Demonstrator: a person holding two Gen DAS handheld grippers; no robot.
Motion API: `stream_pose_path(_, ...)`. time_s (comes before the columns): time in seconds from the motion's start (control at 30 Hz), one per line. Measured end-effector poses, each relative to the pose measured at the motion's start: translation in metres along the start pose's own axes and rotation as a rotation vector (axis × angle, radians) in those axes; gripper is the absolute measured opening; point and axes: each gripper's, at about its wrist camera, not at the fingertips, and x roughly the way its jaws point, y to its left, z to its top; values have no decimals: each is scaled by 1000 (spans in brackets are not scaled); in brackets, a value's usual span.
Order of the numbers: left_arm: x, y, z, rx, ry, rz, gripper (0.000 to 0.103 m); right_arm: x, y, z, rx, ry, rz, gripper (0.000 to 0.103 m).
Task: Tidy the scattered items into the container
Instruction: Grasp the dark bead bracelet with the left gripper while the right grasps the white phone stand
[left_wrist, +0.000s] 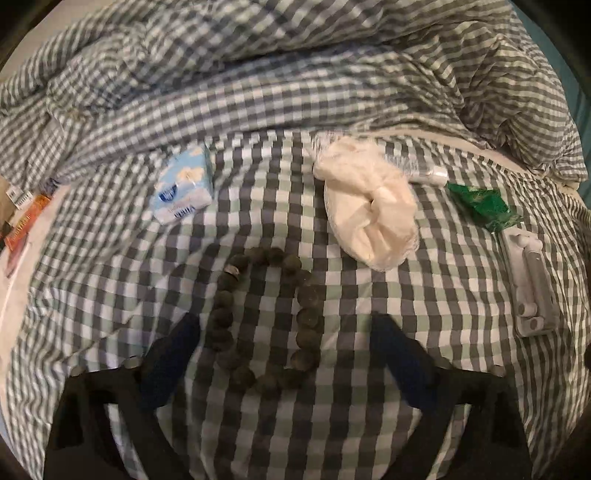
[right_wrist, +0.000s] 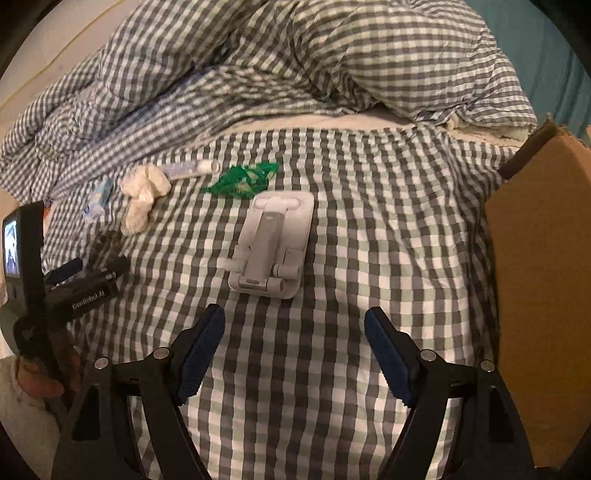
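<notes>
Our left gripper (left_wrist: 284, 347) hangs spread wide over the bead bracelet (left_wrist: 266, 321), its pads clear of it. Our right gripper (right_wrist: 293, 347) gapes empty just short of the white phone stand (right_wrist: 271, 243).

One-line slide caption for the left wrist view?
Open left gripper straddles a bead bracelet on the checked bedsheet, tissue pack and white cloth beyond.

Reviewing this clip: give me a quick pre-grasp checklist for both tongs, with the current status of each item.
1. Left tongs open: ok.
2. Bead bracelet lies between the left tongs' fingers: ok.
3. Right tongs open and empty: ok.
4. White phone stand ahead of the right tongs, unobstructed: ok.
5. Cardboard box beside the right tongs: ok; whether it has room inside, cannot tell.
6. Pads touching the bracelet: cannot tell.
</notes>
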Motion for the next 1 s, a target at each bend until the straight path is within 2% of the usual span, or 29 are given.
stream_pose_path(0.1,2,6,-3,-23,11,-30,74,9,4,-1,-8,18,3,78)
stream_pose_path(0.17,-3,9,-3,-15,14,-35,51,13,7,-1,-15,21,3,78)
stream_pose_path(0.2,-6,12,-4,-16,13,-34,43,14,8,-1,-16,22,1,78)
stream_pose_path(0.23,-8,15,-4,-19,13,-25,28,15,10,0,-18,24,3,78)
stream_pose_path(0.27,-11,19,-5,-28,9,-23,23,16,11,0,-20,23,4,78)
stream_pose_path(0.3,-14,23,-5,-41,6,-38,22,16,13,1,-22,22,4,78)
stream_pose_path(0.33,-18,26,-4,-49,4,-47,10,17,14,2,-24,23,3,78)
stream_pose_path(0.4,-29,31,-6,-50,-17,-24,10,19,19,5,-34,18,-1,78)
stream_pose_path(0.53,-51,37,-10,-59,-47,-48,10,29,24,13,-35,12,-13,78)
stream_pose_path(0.67,-55,34,-11,-19,-67,-24,10,42,26,20,-21,25,-30,78)
stream_pose_path(0.9,-65,38,-12,-23,-70,-32,10,50,26,23,-11,30,-46,78)
stream_pose_path(1.0,-75,39,-11,-14,-95,-43,10,57,25,28,9,43,-50,78)
